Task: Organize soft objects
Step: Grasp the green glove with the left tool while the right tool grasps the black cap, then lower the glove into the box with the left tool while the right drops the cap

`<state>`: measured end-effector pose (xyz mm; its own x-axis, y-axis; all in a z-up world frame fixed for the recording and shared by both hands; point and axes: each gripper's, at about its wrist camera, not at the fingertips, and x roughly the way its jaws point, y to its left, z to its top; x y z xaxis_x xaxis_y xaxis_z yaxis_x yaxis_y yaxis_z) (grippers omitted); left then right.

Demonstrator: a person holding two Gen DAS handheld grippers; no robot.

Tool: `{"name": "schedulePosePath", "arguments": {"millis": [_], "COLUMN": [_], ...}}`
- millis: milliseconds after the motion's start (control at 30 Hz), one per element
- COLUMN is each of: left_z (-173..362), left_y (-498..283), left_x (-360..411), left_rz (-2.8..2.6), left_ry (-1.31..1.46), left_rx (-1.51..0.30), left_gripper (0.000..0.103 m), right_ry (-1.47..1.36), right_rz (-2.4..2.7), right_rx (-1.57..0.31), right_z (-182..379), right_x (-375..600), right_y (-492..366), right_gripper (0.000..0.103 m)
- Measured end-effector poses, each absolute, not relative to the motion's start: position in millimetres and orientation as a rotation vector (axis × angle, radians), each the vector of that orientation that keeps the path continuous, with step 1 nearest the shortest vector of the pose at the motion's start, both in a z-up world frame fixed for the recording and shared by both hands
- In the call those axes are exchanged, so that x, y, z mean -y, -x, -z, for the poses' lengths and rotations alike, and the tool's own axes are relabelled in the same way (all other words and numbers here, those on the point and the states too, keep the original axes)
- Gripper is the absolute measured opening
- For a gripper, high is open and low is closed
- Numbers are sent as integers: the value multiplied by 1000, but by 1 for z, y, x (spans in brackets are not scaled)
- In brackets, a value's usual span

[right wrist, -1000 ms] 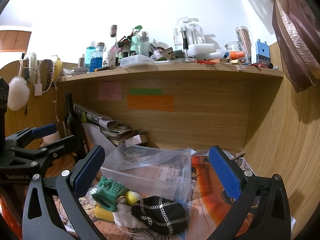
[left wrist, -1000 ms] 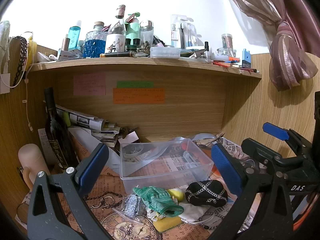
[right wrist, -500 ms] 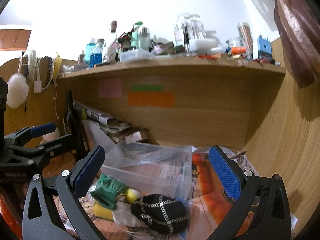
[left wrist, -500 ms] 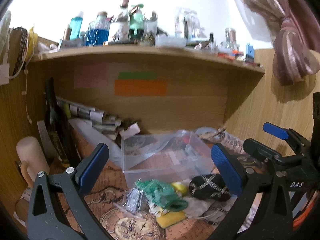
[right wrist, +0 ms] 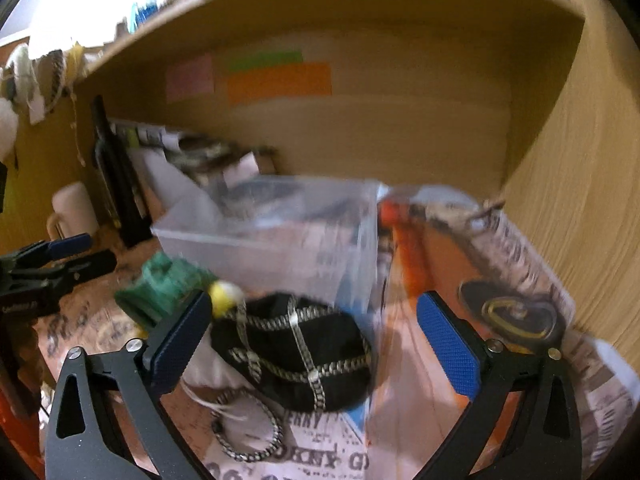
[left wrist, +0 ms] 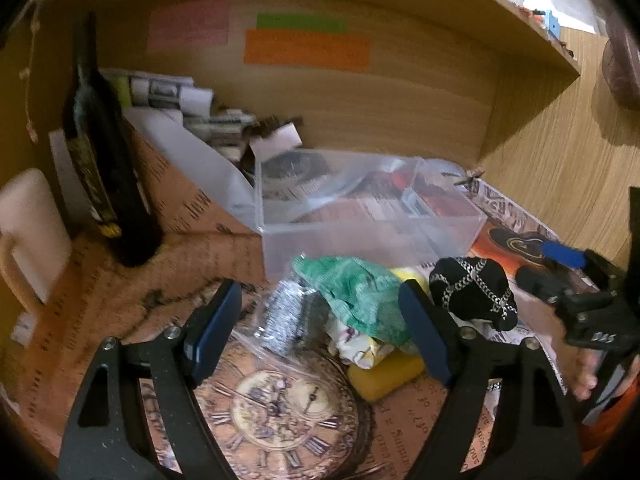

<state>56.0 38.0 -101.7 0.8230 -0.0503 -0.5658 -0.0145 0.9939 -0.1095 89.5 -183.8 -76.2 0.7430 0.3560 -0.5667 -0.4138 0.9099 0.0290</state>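
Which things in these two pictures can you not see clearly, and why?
- Sticky notes: writing too blurred, both views.
- White cloth: right wrist view, mostly hidden beneath the black pouch.
- Clear box: contents blurred behind its walls, both views.
- Shelf top: cropped by the upper edge.

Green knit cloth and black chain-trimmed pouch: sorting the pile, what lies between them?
In the left wrist view, a small yellow item peeks out between the green knit cloth and the black chain-trimmed pouch.
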Motion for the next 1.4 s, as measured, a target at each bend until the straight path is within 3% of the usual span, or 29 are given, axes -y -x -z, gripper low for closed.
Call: {"name": "schedulePosePath", "arguments": {"millis": [167,267,367,433,633,767,1400], "left_z": [111,117,126,130,131,126,57], "left_y": [-68,-75,-84,-86,-84,-78,-56], "left_x": [-29,-23,-17,-15,-14,-13,-15], "left_rz": [57,45,45,44,31,31,-4], "left_ry": [123,109,94,90,78,65,35], "left_rx": [-632,-644,-672,-682,-668,-650,-440], "left_gripper": [79,73,62,46,18,12,9], "right_ry": [90,53,28,34,31,38,50], "right_rz": [-440,-450,-457,-447,-456,-467,-459], "right_rx": [-699,-756,-798,-804,-793,-760,-454], "right_z": [99,108,115,117,116,112,28], "right_x": [184,188,189,190,191,191,203], "right_y": [-104,-113,-120,-121,-121,-116,-92], "right_gripper": [87,80,67,59,31,18,14]}}
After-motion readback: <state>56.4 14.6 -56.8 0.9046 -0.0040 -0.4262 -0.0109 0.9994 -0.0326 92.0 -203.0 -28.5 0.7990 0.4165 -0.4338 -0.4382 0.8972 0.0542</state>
